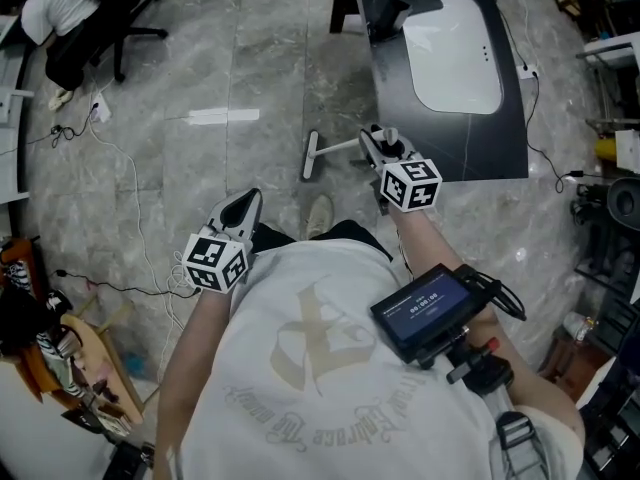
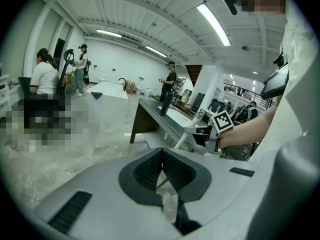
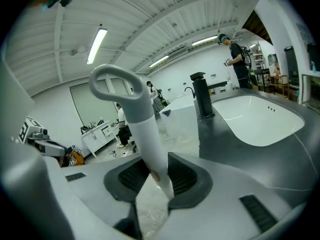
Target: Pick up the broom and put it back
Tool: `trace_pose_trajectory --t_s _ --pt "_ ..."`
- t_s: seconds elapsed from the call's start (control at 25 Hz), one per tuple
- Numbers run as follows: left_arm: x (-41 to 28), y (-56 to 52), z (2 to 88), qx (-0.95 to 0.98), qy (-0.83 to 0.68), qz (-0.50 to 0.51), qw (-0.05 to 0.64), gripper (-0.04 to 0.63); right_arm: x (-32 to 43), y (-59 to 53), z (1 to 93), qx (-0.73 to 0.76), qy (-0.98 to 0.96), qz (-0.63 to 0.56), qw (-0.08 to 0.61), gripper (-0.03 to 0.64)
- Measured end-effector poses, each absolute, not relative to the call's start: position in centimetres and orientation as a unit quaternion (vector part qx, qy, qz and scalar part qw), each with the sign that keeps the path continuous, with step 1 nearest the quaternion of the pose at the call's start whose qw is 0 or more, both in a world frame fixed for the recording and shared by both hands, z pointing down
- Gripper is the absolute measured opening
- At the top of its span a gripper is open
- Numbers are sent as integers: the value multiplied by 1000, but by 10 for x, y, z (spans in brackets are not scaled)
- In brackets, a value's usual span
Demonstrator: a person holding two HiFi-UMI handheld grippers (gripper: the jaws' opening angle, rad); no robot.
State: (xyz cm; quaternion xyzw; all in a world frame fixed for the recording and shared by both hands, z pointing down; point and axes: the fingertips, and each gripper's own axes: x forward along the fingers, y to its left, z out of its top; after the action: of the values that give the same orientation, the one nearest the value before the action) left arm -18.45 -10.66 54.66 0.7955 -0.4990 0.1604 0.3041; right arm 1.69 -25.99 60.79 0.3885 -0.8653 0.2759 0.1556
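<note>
- White broom (image 3: 145, 134): only its pole shows, a pale tube ending in a loop grip (image 1: 310, 156). The brush end is hidden in every view.
- Long axis, head view: nearly level across the picture, just in front of the person. The loop end points to the picture's left, out over the floor (image 1: 200, 78).
- Long axis, right gripper view: the pole rises out of the jaws and leans slightly left, with the loop end uppermost and farthest from the camera.
- Right tool (image 1: 378, 140): jaws part closed, with both ribbed pads pressed on the pole. It holds the broom clear of the floor.
- Left tool (image 1: 248, 200): jaws brought together, pads meeting at their tips, nothing between them. It hangs lower and to the left of the right tool, well apart from the broom.
- Dark desk (image 1: 500, 148): just to the right of the held pole. It carries a white basin (image 1: 455, 48) and a black tap (image 3: 202, 96).
- Floor: grey marbled tile with loose cables along the left side.
- Seated person on an office chair (image 1: 90, 18): top-left corner, far from the broom.
</note>
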Motion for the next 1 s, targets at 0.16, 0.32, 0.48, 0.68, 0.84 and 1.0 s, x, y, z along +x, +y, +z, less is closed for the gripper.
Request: trace_pose_trajectory --t_s 0.16,0.32,0.48,0.68,0.84,1.0 --pt "-199 -91 546 788 -513 153 305 12 -8 -251 601 370 -878 250 171 120" --pt "-210 -79 545 788 -517 145 303 12 -23 -242 595 362 -884 233 182 118" --pt "-222 -76 544 796 -513 131 294 12 -31 -235 580 357 -891 204 193 115" --pt "-247 -67 538 803 -508 128 286 12 -45 -214 559 345 -900 181 198 112" --pt "-255 -59 539 811 -498 130 280 12 -47 -196 546 342 -903 162 206 112" --pt "-265 -52 539 818 -488 133 273 12 -47 -184 531 350 -902 149 204 112"
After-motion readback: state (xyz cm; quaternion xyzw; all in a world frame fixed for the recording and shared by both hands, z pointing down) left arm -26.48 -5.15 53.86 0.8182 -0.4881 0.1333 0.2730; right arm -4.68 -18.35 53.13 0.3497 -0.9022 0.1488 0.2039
